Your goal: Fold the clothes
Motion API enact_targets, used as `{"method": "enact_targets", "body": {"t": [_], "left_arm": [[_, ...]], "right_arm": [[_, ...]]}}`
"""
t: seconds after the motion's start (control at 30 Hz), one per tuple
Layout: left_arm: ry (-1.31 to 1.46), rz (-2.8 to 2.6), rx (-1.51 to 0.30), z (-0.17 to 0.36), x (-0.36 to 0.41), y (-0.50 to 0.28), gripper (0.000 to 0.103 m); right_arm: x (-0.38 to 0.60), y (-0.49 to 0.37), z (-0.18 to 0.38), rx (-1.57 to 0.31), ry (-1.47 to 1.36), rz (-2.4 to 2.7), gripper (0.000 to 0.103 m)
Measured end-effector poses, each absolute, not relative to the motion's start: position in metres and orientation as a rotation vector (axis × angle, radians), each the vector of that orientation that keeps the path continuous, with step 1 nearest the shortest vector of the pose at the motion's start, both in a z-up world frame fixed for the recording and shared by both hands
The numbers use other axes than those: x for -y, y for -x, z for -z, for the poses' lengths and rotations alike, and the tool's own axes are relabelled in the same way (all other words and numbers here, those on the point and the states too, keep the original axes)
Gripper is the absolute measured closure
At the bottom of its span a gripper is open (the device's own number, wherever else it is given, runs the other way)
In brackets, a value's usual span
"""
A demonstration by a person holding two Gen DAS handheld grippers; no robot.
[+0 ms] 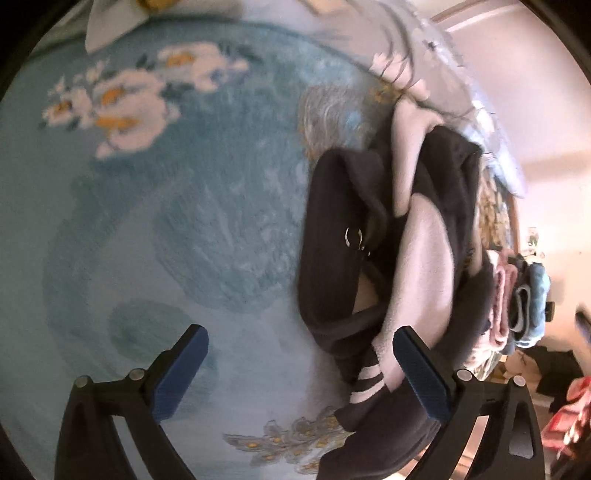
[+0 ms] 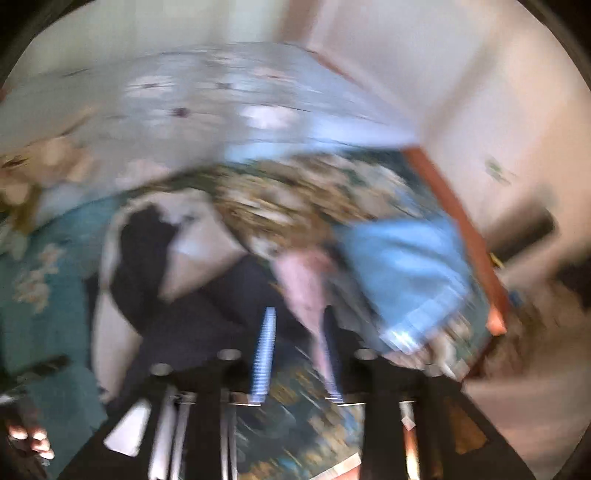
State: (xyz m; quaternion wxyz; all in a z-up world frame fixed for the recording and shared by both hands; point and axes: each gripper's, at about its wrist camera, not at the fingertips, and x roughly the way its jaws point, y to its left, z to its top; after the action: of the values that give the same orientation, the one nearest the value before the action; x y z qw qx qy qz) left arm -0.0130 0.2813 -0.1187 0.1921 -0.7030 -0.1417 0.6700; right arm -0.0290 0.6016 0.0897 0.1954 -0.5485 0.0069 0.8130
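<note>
A dark grey garment with a pale pink lining and white cuff stripes lies crumpled on the blue floral bedspread. My left gripper is open and empty, its right finger over the garment's striped cuff. In the blurred right wrist view the same garment lies ahead. My right gripper has its fingers a narrow gap apart with nothing clearly between them.
A stack of folded pink and blue clothes sits at the bed's right edge; it also shows in the right wrist view. A pale pillow lies at the far end. A wooden bed rail and walls bound the right.
</note>
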Motion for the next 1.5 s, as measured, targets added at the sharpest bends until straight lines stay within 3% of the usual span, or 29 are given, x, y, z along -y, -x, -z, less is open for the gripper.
{"method": "enact_targets", "body": {"t": [0.1,0.37,0.57,0.83,1.03,1.13,1.2,1.27,1.37,1.5], "left_arm": [[2.019,-1.862,0.457,0.129,-0.287,0.009,0.005],[2.157,-1.847,0.674,0.158,-0.289,0.004,0.008],[2.200,-1.871,0.626,0.162,-0.300,0.004,0.006],[2.196,-1.774,0.760,0.156,-0.308,0.001,0.009],[2.187,-1.726,0.900,0.157,-0.300,0.004,0.036],[2.199,-1.698,1.002,0.162,-0.288,0.007,0.058],[2.193,-1.693,1.010,0.161,-0.284,0.006,0.067],[2.186,-1.691,1.010,0.160,-0.281,0.005,0.085],[2.175,-1.686,1.010,0.159,-0.277,0.003,0.094],[2.141,-1.673,0.948,0.149,-0.284,0.003,0.097]], "right_arm": [[-0.598,0.094,-0.050,-0.280,1.632,-2.466,0.064],[-0.623,0.198,0.043,-0.719,1.730,-2.337,0.064],[-0.649,0.211,0.077,-1.027,1.650,-2.185,0.064],[-0.639,0.218,0.070,-1.096,1.644,-2.251,0.067],[-0.636,0.215,0.060,-1.097,1.629,-2.279,0.090],[-0.634,0.211,0.055,-1.098,1.620,-2.291,0.092],[-0.633,0.208,0.051,-1.099,1.614,-2.298,0.092],[-0.632,0.205,0.048,-1.100,1.608,-2.306,0.092],[-0.627,0.198,0.037,-1.096,1.588,-2.334,0.093],[-0.615,0.182,0.013,-1.081,1.541,-2.401,0.093]]}}
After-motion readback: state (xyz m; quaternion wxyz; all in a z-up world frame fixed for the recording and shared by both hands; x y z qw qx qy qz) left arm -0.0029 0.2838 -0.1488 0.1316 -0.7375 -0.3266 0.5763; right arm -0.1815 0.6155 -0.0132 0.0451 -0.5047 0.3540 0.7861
